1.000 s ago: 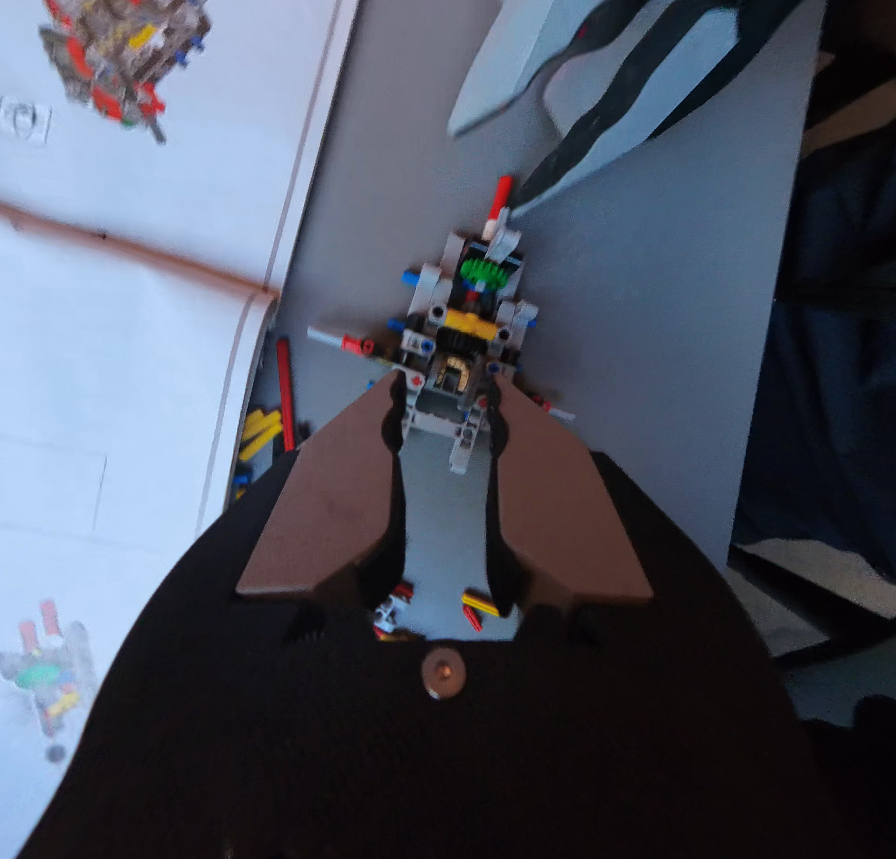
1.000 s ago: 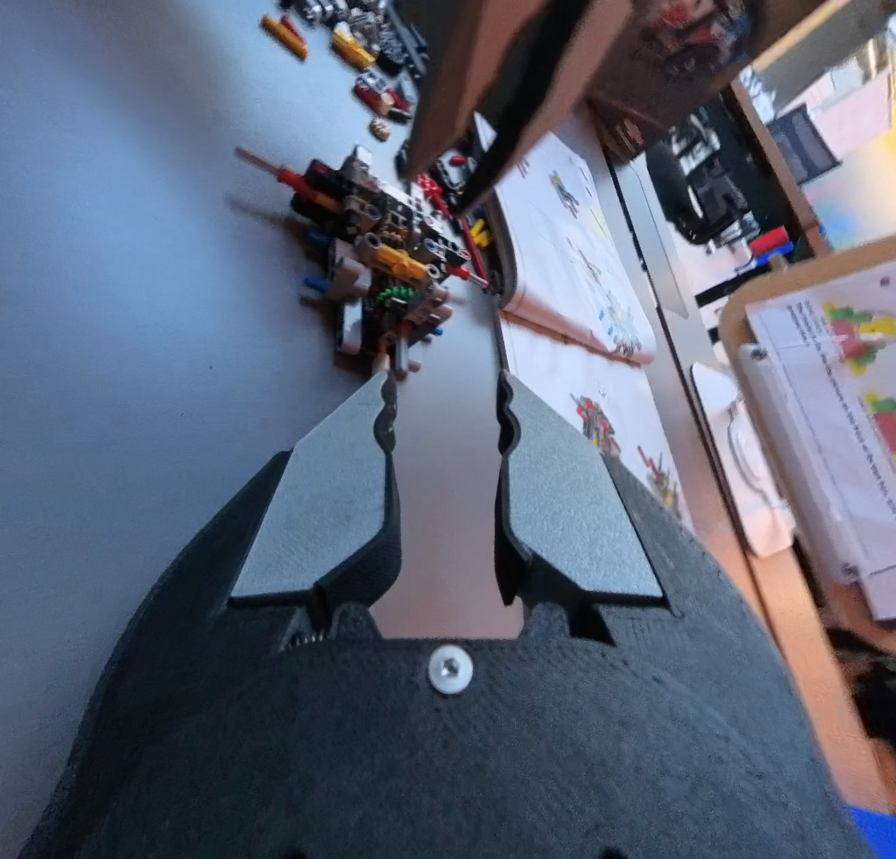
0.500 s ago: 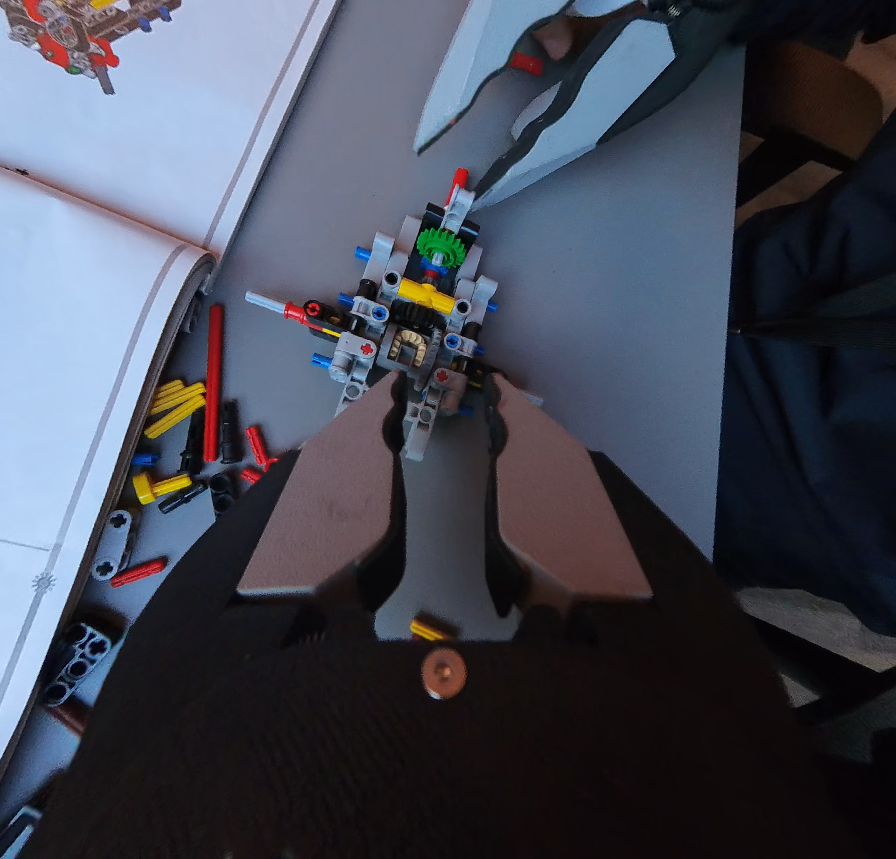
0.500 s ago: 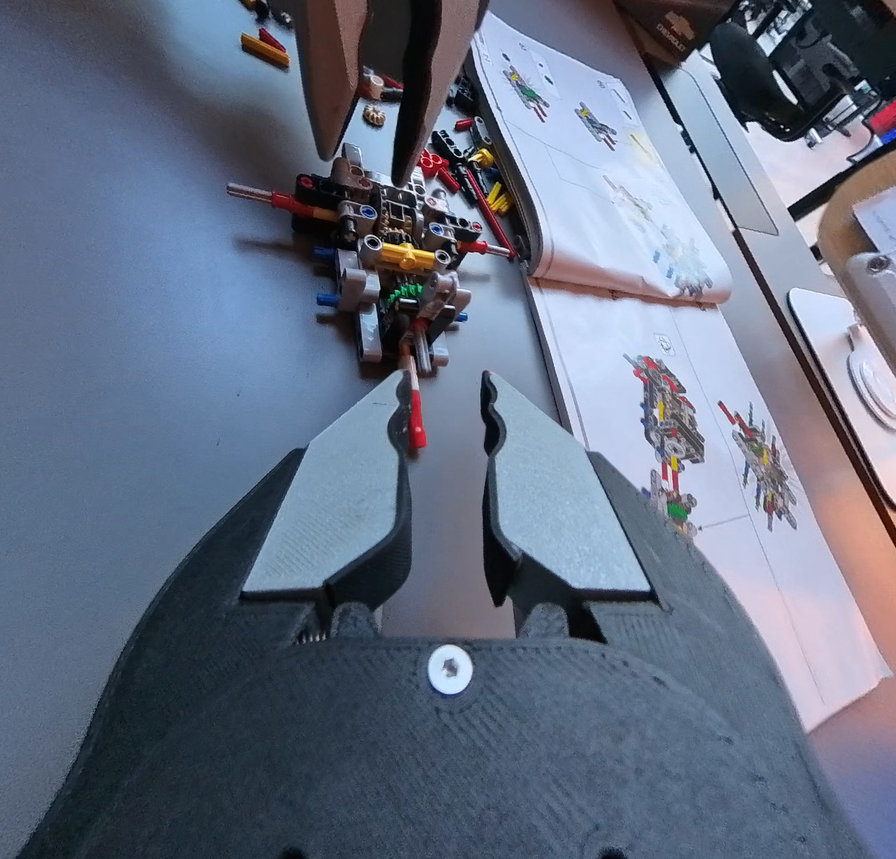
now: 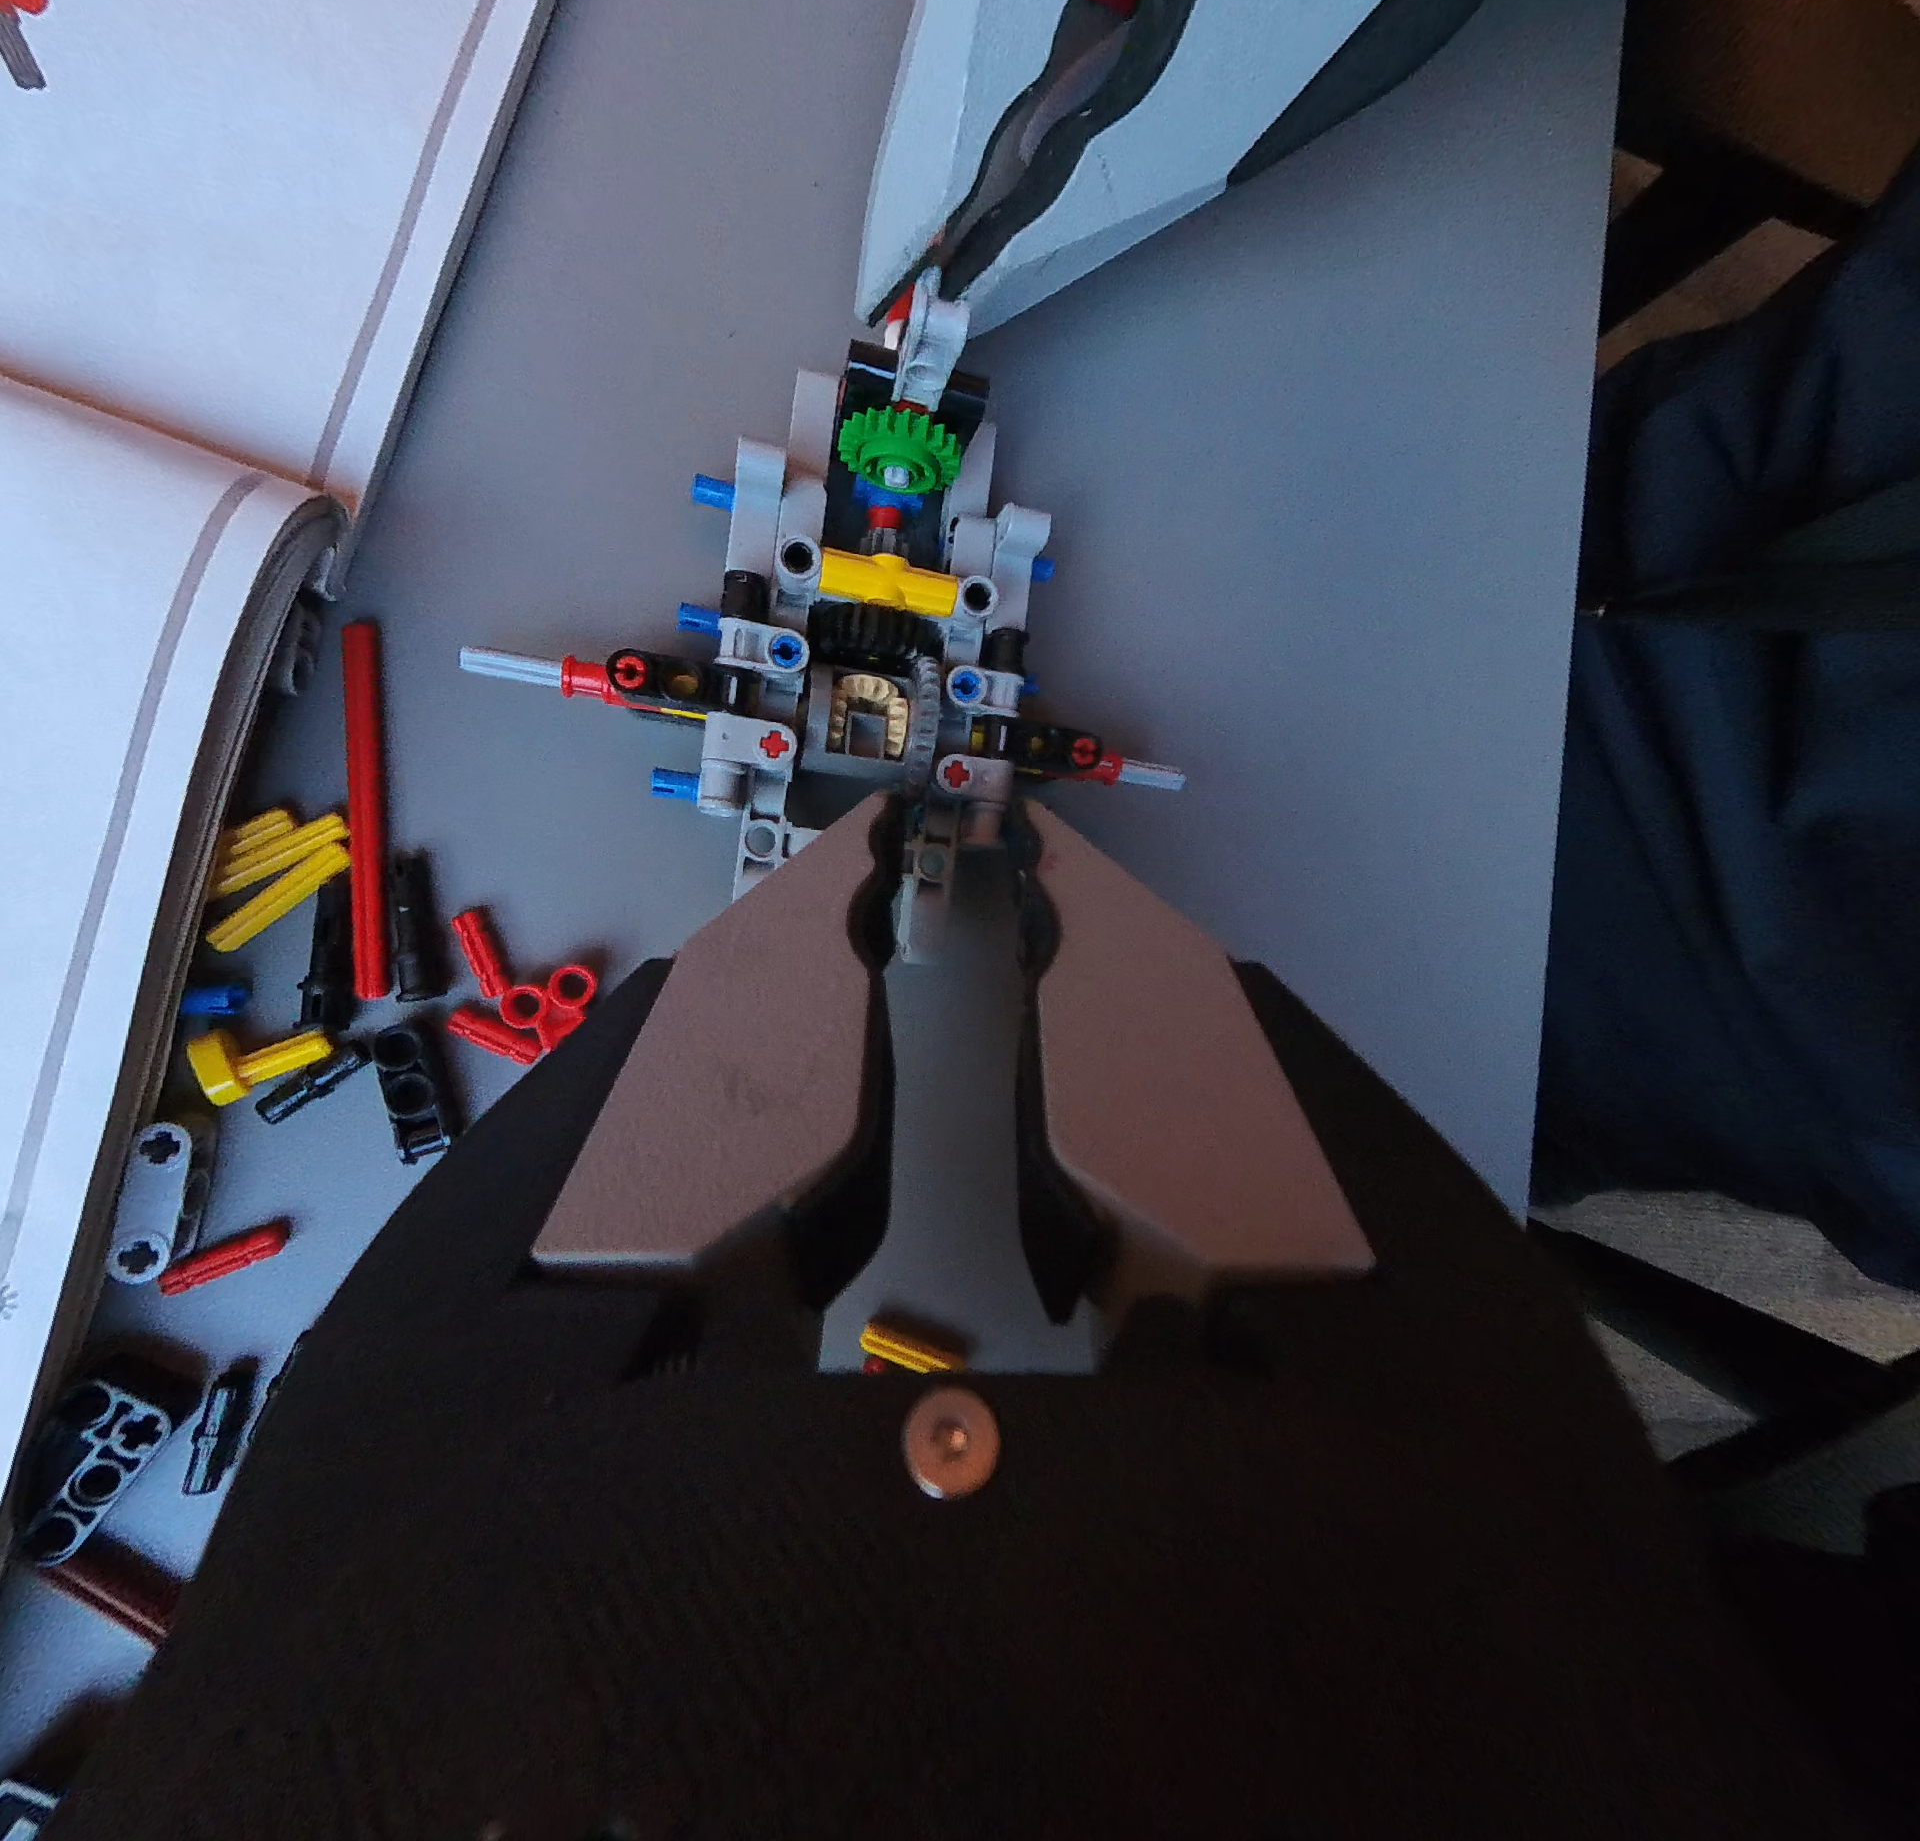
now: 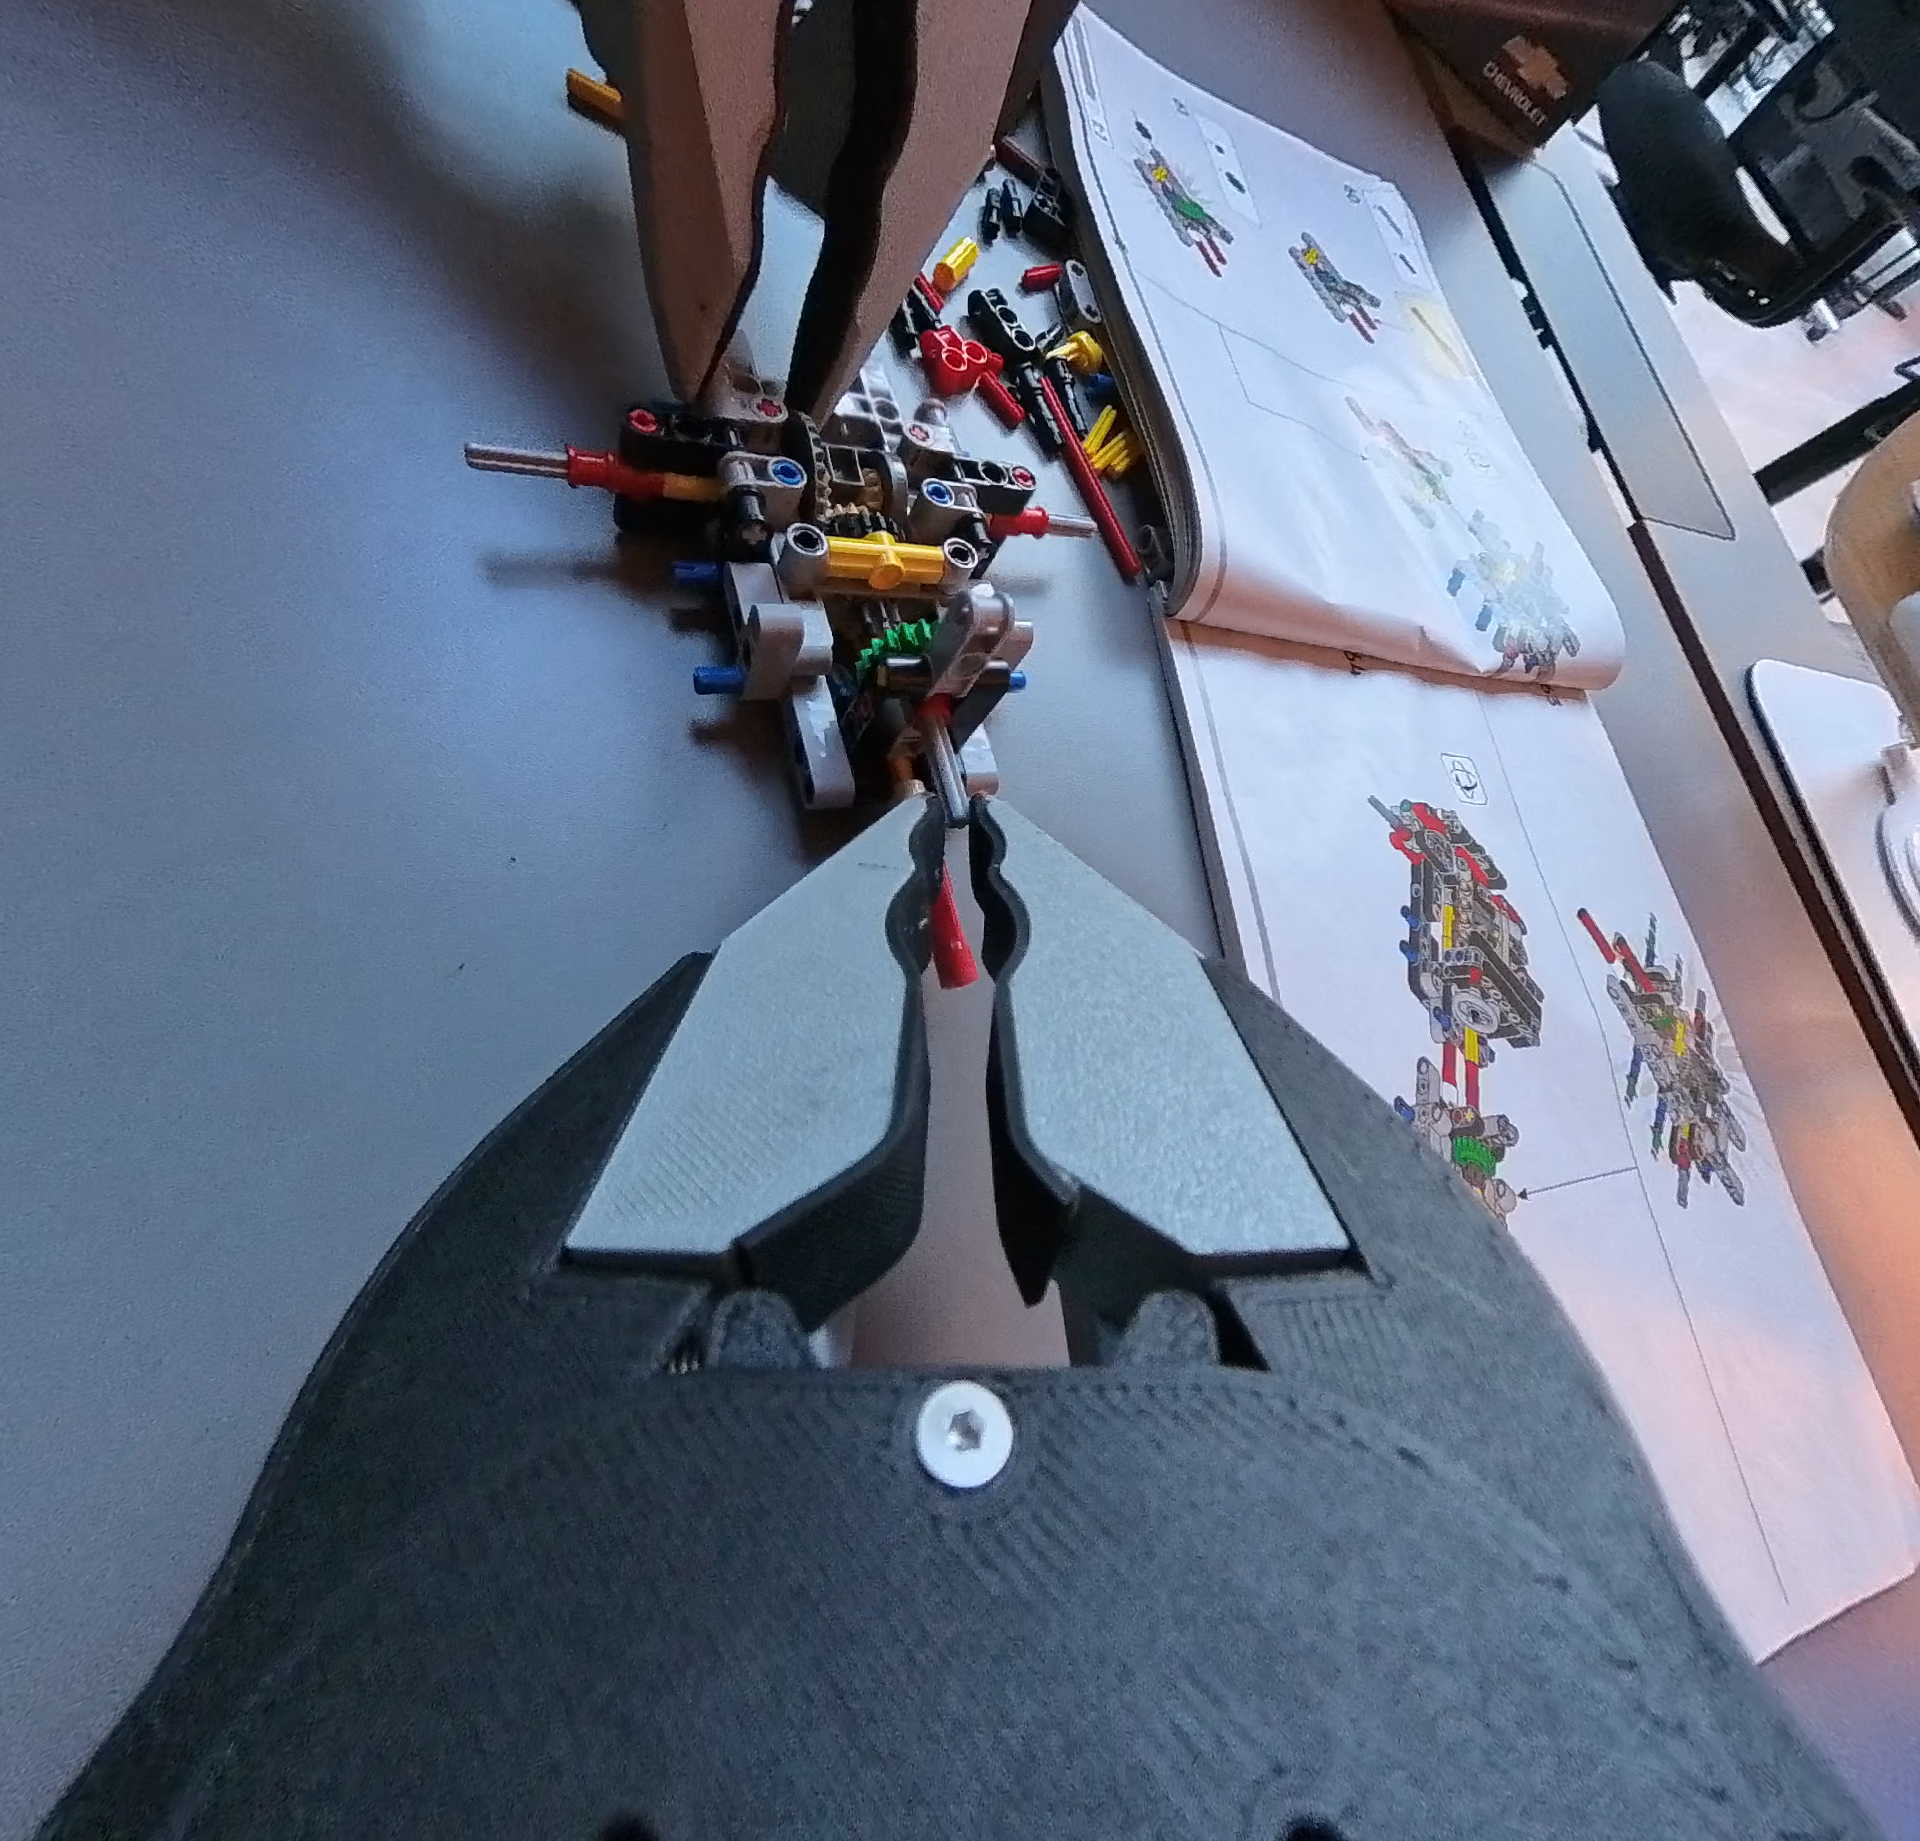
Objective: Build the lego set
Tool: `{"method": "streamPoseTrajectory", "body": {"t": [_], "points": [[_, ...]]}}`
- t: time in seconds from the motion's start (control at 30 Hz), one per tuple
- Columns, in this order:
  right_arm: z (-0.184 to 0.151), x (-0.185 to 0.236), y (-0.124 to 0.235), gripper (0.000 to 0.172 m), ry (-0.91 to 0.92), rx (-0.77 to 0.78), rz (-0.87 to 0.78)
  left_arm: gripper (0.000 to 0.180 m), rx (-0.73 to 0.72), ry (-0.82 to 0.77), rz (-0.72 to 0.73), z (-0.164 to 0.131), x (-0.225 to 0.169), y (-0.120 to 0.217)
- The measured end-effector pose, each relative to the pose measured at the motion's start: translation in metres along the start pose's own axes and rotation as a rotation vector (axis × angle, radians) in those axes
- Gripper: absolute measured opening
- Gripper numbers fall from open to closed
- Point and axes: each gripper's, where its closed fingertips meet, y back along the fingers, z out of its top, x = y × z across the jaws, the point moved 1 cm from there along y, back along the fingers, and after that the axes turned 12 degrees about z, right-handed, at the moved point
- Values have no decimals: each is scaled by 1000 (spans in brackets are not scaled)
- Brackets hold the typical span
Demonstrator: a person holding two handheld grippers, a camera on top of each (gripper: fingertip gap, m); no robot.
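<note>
desk (image 5: 1299,544) bare between brick assembly (image 5: 873,628) and its right edge. left side blocked: loose bricks (image 5: 343,960) crowd against open instruction booklet (image 5: 156,441). both ends of assembly taken by left gripper (image 5: 951,856) and right gripper (image 6: 958,825).

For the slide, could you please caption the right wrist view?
Grey right tool pinching the grey-and-red axle protruding from a multicoloured plastic brick gear assembly, which the brown left tool grips at the far end.

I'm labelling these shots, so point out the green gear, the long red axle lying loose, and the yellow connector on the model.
Green gear (image 5: 900,451), left wrist view, toothed face.
Long red axle (image 5: 364,815), left wrist view, mid-shaft.
Yellow connector (image 5: 885,578), left wrist view, its centre.
</note>
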Motion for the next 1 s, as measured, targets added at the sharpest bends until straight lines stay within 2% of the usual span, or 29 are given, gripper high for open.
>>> {"method": "streamPoseTrajectory", "body": {"t": [0.13, 0.17, 0.33, 0.5, 0.6, 0.8, 0.87, 0.9, 0.93, 1.0], "points": [[3, -2, 8, 1, 25, -5, -35, 12, -2, -25, 50, 6, 0, 2], [5, -3, 12, 1, 38, -15, -48, 3, -19, -24, 64, 11, 0, 4], [5, -16, 28, 1, -6, -48, -90, 2, -79, -16, 71, 36, 1, 14], [-17, -26, 34, 1, -37, -8, -106, 3, -77, 47, 119, 52, 16, 2], [-35, -29, 38, 2, -80, 30, -92, 7, -97, 72, 136, 56, 12, 1], [-49, -30, 48, 1, -137, 4, -48, 15, -39, 135, 127, 24, -10, -2], [-50, -30, 48, 1, -132, 15, -47, 14, 9, 135, 191, 5, -8, -1], [-50, -29, 48, 1, -126, 19, -48, 7, 26, 117, 242, -3, -4, 4], [-50, -29, 47, 1, -118, 22, -49, 0, 35, 92, 300, -11, 3, 13], [-51, -28, 45, 1, -109, 34, -53, 0, 18, 89, 389, -23, 16, 38]]}}
